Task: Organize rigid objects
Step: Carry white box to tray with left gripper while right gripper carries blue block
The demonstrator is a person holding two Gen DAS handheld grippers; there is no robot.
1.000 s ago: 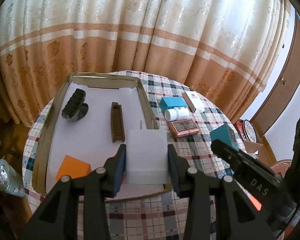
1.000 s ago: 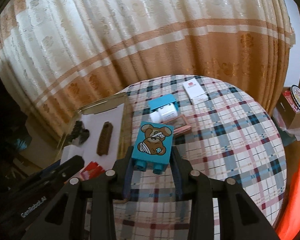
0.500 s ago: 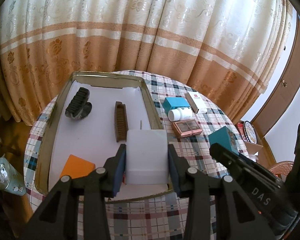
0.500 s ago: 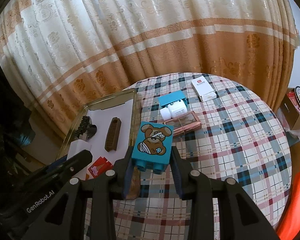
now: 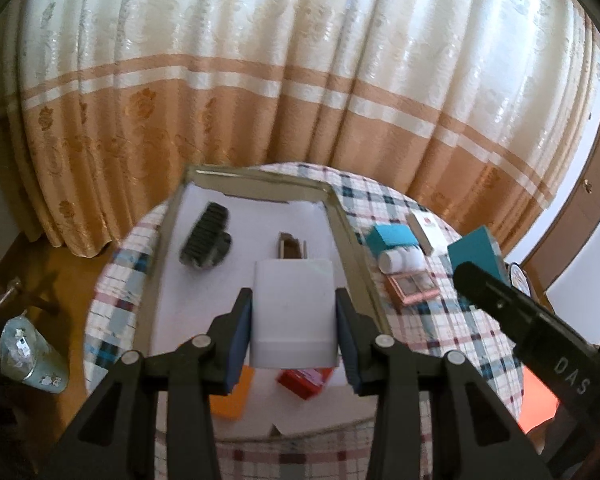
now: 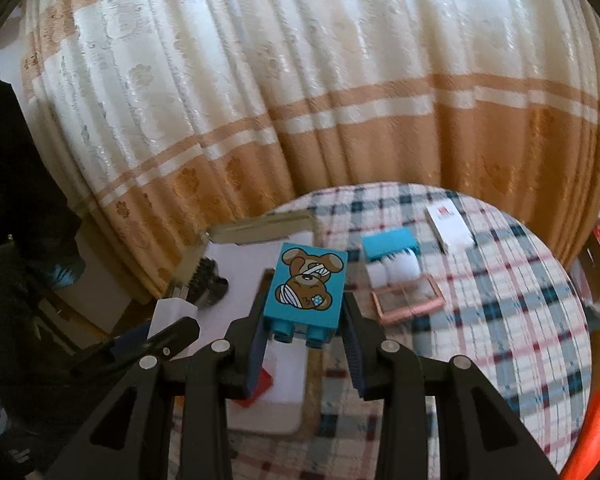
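left claw (image 5: 294,322): closed down to the width of a white box (image 5: 293,312), both pads flat on its sides, box lifted above the tray (image 5: 352,256). right claw (image 6: 305,334): pinching a blue block (image 6: 306,286) with a bandaged bear printed on top, two round studs facing the camera; block is in the air over the tray's right edge, clear of the surface (image 6: 500,320).

tray has a gold rim and white liner, sits on the left part of the round checked surface. in it, counted from the left wrist view:
- 1 black brush (image 5: 205,237), far left
- 1 brown comb (image 5: 292,247), mostly hidden behind the white box
- 1 orange box (image 5: 231,399), near edge, partly under the left pad
- 1 red box (image 5: 305,382), just below the held white box

outside the tray, on the cloth to its right:
- 1 teal box (image 5: 392,237)
- 1 white bottle (image 5: 402,260) lying on its side, touching the teal box
- 1 pink compact (image 5: 412,287), just in front of the bottle
- 1 flat white carton (image 5: 422,229) with a red mark, behind the teal box

total 2 held, 4 in tray, 4 loose on the surface. motion blur in both views, finer detail unreadable.
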